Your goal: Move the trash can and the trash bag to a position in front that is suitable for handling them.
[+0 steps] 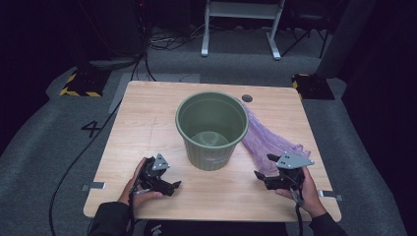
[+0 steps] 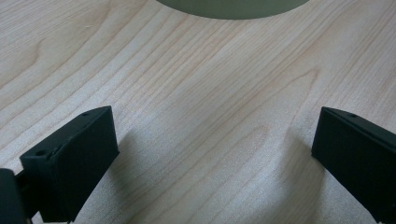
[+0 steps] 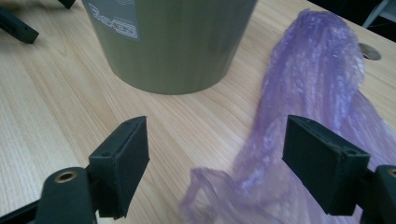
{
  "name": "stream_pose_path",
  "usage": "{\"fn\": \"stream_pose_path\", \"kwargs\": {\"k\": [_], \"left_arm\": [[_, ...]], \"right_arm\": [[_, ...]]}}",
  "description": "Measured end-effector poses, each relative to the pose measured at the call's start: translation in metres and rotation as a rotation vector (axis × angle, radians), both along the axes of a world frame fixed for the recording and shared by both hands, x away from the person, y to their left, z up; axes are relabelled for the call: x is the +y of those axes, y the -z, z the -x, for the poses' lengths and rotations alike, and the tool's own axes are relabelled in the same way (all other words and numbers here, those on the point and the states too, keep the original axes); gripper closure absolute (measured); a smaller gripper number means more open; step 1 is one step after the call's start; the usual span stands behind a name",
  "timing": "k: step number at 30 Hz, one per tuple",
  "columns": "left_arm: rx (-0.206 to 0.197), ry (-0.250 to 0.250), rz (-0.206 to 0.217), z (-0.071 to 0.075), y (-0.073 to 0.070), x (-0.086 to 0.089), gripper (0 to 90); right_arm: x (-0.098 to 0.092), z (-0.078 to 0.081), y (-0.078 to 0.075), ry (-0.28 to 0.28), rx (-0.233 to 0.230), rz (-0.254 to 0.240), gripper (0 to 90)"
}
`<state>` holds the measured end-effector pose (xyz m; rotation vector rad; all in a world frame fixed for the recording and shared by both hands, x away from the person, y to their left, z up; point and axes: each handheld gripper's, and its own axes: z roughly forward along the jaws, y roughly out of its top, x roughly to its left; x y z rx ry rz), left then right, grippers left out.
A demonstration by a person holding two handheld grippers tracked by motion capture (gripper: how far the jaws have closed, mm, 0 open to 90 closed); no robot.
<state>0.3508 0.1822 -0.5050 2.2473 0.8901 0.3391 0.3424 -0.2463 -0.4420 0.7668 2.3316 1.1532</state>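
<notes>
An olive-green plastic bin [image 1: 212,129] stands upright in the middle of the wooden table [image 1: 142,123], and its base shows close up as the bin [image 3: 173,42] and the bin [image 2: 231,7] in the gripper views. A crumpled purple plastic bag [image 1: 268,137] lies flat to the bin's right; the bag [image 3: 308,107] stretches away from my right gripper. My left gripper [image 1: 173,186] rests open near the table's front left, nothing between its jaws [image 2: 212,154]. My right gripper [image 1: 263,176] is open at the front right, its jaws straddling the bag's near end [image 3: 217,161].
A round cable hole [image 1: 247,98] sits in the table's back right. Metal brackets [image 1: 93,186] stick out at the front corners. Beyond the table lie grey carpet, cables and a white frame [image 1: 241,24]. My left gripper's fingers [image 3: 18,28] show far off beside the bin.
</notes>
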Motion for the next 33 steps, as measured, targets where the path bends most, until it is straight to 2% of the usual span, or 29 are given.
{"fn": "stream_pose_path", "kwargs": {"k": [6,9,11,13,18,33], "left_arm": [[0.000,0.000,0.000,0.000,0.000,0.000,0.0],[0.000,0.000,0.000,0.000,0.000,0.000,0.0],[0.000,0.001,0.000,0.000,0.000,0.000,0.0],[0.000,0.001,0.000,0.000,0.000,0.000,0.0],[0.000,0.000,0.000,0.000,0.000,0.000,0.0],[0.000,0.001,0.001,0.000,0.000,0.000,0.0]], "right_arm": [[0.017,-0.005,0.000,-0.029,0.000,0.010,22.1],[0.028,-0.011,0.000,-0.049,-0.012,0.013,22.4],[0.037,-0.017,0.001,-0.058,-0.001,0.004,22.4],[0.039,-0.018,0.002,-0.059,0.001,0.004,22.3],[0.059,-0.027,0.002,-0.058,-0.012,0.007,22.5],[0.084,-0.034,0.005,-0.076,-0.007,0.003,22.8]]}}
